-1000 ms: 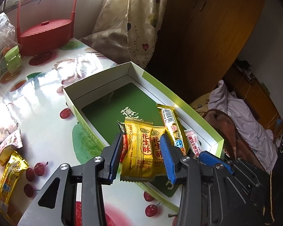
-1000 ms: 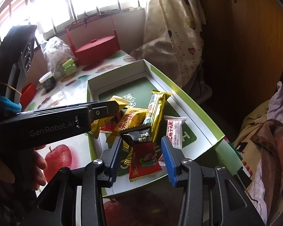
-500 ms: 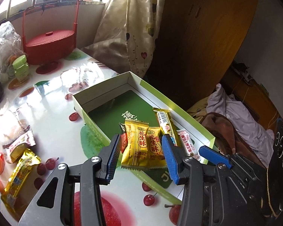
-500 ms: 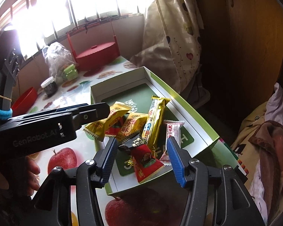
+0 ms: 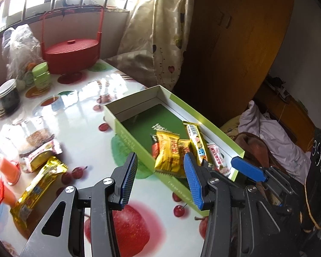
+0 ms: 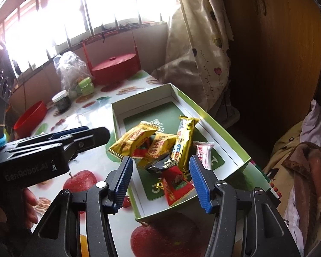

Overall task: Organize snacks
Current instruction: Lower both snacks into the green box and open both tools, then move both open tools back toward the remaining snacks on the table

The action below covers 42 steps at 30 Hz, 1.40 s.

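Observation:
A green and white box (image 5: 126, 132) (image 6: 235, 150) lies on the fruit-print table. It holds several snacks: yellow packets (image 5: 168, 156) (image 6: 134, 139), a long gold bar (image 5: 195, 141) (image 6: 185, 141), a pink-white stick (image 5: 217, 160) (image 6: 203, 154) and a red and black packet (image 6: 173, 184). My left gripper (image 5: 160, 180) is open and empty, above the table just left of the box's near wall. My right gripper (image 6: 162, 180) is open and empty over the box's near end. More snacks lie on the table at left: a gold bar (image 5: 38, 186) and a pink packet (image 5: 42, 154).
A red lidded basket (image 5: 71, 53) (image 6: 115, 66), a plastic bag (image 5: 19, 49), green jars (image 5: 41, 76) and a dark jar (image 5: 8, 96) stand at the table's far side. A red bowl (image 6: 31, 117) is at left. Curtain and wooden wardrobe lie beyond; bedding at right.
Both grippers opened and pulled back from the box. The yellow packet left my left gripper and the red and black packet left my right gripper; both now lie in the box.

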Each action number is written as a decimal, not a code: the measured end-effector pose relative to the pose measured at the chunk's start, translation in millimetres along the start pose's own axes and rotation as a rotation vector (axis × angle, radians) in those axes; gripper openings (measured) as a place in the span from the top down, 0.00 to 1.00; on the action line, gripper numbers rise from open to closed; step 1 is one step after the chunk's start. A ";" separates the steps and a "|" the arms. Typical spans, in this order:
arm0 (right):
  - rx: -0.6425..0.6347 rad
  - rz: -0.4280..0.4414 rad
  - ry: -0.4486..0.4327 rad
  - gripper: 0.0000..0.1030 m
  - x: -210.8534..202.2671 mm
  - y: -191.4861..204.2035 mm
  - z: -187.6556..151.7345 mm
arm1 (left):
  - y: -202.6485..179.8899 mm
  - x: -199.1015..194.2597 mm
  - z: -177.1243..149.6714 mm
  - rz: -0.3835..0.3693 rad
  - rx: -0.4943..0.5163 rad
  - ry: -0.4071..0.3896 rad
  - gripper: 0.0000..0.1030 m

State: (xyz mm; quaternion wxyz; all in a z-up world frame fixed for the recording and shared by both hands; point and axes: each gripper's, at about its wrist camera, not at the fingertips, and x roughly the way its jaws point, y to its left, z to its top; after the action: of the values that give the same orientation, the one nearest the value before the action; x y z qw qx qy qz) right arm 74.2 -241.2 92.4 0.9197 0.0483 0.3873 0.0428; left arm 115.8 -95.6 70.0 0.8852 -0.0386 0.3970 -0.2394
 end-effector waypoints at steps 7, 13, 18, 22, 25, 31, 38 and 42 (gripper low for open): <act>-0.016 0.012 -0.014 0.46 -2.4 12.5 1.5 | 14.2 -17.3 -8.6 0.052 -0.017 -0.029 0.55; -0.034 0.028 -0.026 0.46 -2.3 23.9 5.2 | 25.6 -31.2 -18.3 0.095 -0.016 -0.045 0.55; -0.057 0.040 -0.024 0.46 -0.3 36.3 4.9 | 36.4 -42.2 -23.6 0.114 -0.036 -0.061 0.55; -0.078 0.051 -0.023 0.46 0.3 44.9 5.1 | 43.3 -49.1 -28.1 0.133 -0.050 -0.071 0.55; -0.092 0.065 -0.022 0.46 1.8 52.0 6.5 | 50.6 -53.7 -32.0 0.151 -0.060 -0.077 0.55; -0.139 0.101 -0.005 0.46 10.1 72.5 7.9 | 76.5 -63.4 -45.5 0.190 -0.107 -0.076 0.55; -0.182 0.137 0.020 0.46 20.6 91.8 8.3 | 111.2 -74.7 -56.9 0.243 -0.165 -0.081 0.55; -0.193 0.151 0.038 0.46 28.6 98.9 9.4 | 125.5 -80.6 -64.5 0.267 -0.181 -0.078 0.55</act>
State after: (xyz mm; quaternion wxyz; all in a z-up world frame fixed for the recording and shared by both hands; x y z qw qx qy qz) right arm 96.7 -140.4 90.8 0.9067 -0.0121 0.3942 0.1497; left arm 72.6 59.6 48.7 0.9168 -0.0743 0.3838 -0.0815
